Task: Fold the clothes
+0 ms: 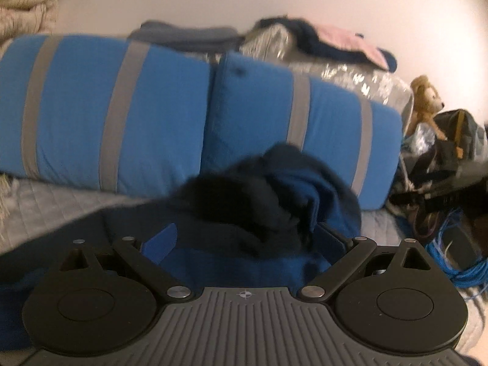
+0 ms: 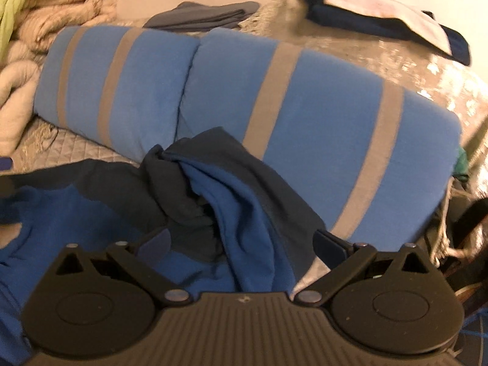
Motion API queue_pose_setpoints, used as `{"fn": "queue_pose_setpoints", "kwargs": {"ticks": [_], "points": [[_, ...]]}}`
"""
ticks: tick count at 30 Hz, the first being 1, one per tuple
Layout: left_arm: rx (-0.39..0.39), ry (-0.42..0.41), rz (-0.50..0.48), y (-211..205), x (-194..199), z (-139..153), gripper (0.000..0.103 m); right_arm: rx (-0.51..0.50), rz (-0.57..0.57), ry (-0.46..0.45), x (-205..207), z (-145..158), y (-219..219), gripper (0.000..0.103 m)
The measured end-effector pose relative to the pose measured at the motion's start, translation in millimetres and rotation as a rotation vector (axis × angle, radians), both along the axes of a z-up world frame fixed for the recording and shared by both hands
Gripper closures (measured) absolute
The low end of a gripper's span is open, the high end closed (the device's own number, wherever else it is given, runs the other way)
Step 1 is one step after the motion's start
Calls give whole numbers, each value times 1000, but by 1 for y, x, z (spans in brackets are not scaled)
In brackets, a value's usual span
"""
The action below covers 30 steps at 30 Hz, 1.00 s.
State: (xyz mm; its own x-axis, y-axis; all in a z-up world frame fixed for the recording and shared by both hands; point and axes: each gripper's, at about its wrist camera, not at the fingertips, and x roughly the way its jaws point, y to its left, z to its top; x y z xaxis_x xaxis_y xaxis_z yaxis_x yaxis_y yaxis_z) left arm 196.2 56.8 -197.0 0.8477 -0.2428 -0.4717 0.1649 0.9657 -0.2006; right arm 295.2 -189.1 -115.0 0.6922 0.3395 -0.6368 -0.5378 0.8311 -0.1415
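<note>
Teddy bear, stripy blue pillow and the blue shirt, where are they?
Teddy bear [image 1: 424,97]: left wrist view, on its body.
Stripy blue pillow [image 2: 320,116]: right wrist view, on blue cloth between two grey stripes.
Blue shirt [image 2: 241,195]: right wrist view, on the bunched-up fold.

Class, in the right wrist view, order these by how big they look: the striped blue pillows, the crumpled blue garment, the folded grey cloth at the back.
1. Striped blue pillows
2. Crumpled blue garment, though nearness to the camera enlarges it
3. Folded grey cloth, farthest away
</note>
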Motion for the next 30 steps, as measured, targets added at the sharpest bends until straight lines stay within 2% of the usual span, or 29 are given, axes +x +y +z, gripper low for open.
{"fn": "queue_pose_setpoints", "kwargs": {"ticks": [7, 9, 12, 18, 30], "points": [[-10, -5, 59, 11, -3, -43, 5, -71, 60, -75, 12, -30, 43, 2], [-6, 2, 87, 14, -3, -46, 5, -92, 71, -98, 18, -37, 56, 3], [-15, -4, 80, 17, -3, -47, 5, -123, 88, -122, 31, -48, 75, 10], [-1, 36, 76, 17, 3, -54, 5, -197, 109, -191, 57, -66, 116, 20], [-28, 69, 99, 24, 8, -59, 5, -404, 133, -392, 75, -94, 182, 25]]}}
